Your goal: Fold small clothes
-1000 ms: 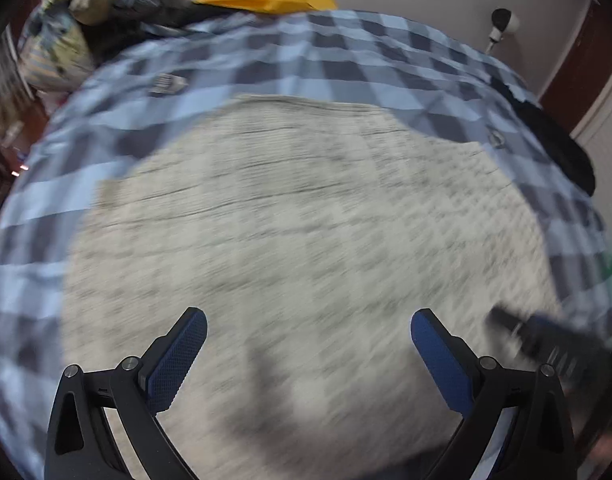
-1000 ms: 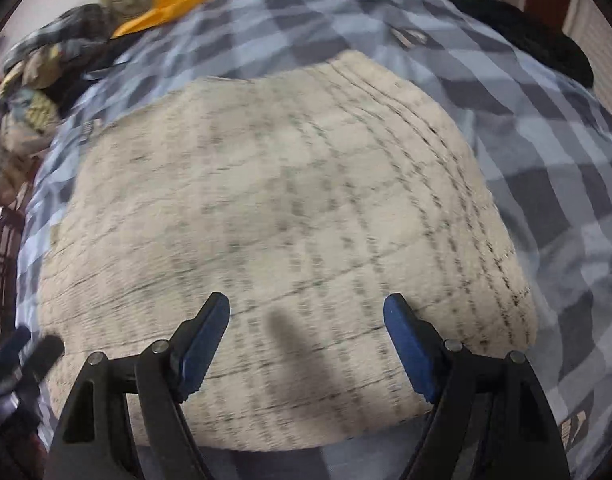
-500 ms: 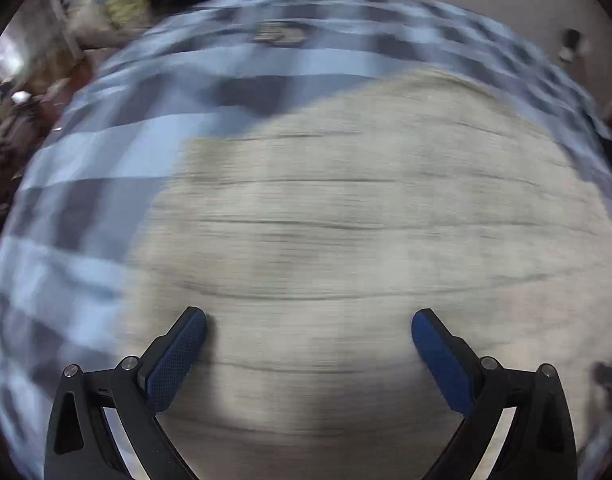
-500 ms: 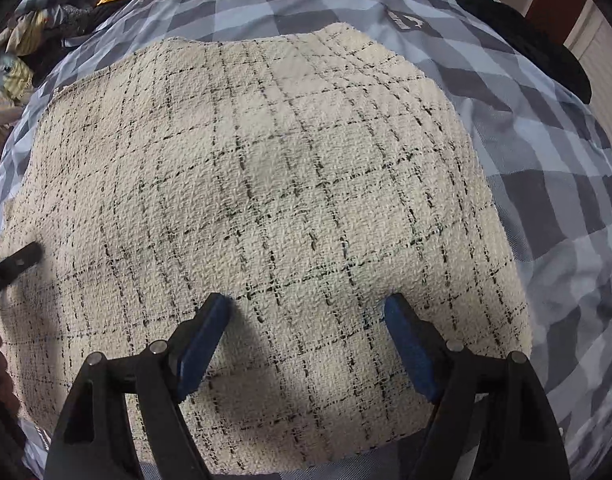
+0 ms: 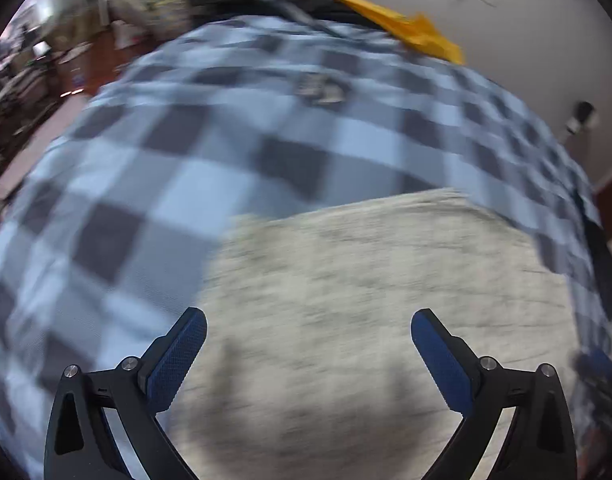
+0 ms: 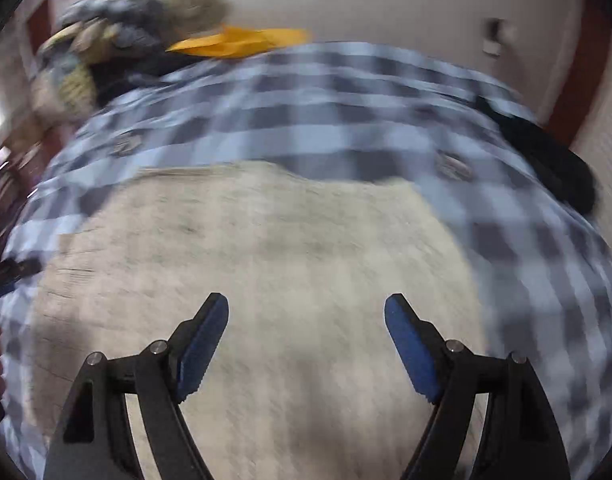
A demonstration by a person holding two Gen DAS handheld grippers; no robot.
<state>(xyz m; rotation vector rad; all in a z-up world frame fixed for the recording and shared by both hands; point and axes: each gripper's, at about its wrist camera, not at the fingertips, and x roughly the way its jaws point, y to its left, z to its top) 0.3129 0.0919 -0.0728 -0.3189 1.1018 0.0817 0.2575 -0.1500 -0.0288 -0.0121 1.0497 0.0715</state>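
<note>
Cream garment (image 5: pixel 370 288): a pale woven piece with faint dark lines, spread flat on the bed; it fills the lower middle of both wrist views, blurred in each. In the right wrist view (image 6: pixel 265 264) its far edge runs uneven against the cover.
Checked bed cover (image 5: pixel 193 148): blue, grey and pale squares, the largest thing in view, lying under the garment and showing on its far side and on both flanks.
Clothes heap (image 6: pixel 105 56): a dark and patterned pile at the far left end of the bed; single items cannot be told apart.
Dark cloth (image 6: pixel 554 160): a black piece at the far right edge of the cover, well apart from the garment.
Yellow item (image 6: pixel 241 42): flat and orange-yellow, at the far edge of the bed just beside the heap.
Left gripper (image 5: pixel 308 338): its 2 blue-padded fingers stand wide apart over the garment's near left part, with nothing between them.
Right gripper (image 6: pixel 306 322): fingers likewise spread wide above the garment's near middle, holding nothing.
</note>
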